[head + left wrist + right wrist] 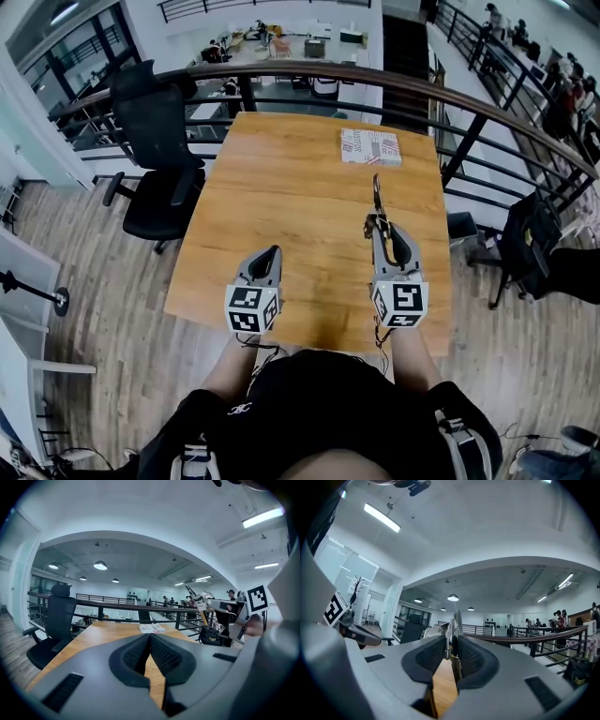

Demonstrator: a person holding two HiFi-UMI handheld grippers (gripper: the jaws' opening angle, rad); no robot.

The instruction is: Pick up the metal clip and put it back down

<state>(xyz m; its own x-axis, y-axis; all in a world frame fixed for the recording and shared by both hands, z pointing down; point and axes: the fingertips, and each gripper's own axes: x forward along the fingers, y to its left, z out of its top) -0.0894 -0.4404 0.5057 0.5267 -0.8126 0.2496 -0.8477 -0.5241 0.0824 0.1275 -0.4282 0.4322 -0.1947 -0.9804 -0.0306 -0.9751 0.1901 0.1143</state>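
Observation:
Above the wooden table (281,187), my right gripper (379,225) is shut on the metal clip (377,195), held clear of the wood. The clip is a slim silvery piece that sticks out forward past the fingertips. In the right gripper view the clip (453,630) stands on edge between the two dark pads, pinched at its spring. My left gripper (272,251) hovers over the near part of the table to the left, jaws together with nothing in them. Its own view shows the left gripper (150,644) closed at the tips, with the right gripper and clip (199,599) off to the right.
A flat printed box (370,147) lies at the table's far right corner. A black office chair (155,141) stands to the left of the table. A curved railing (375,84) runs behind the table, and a dark bag (525,244) sits on the floor at the right.

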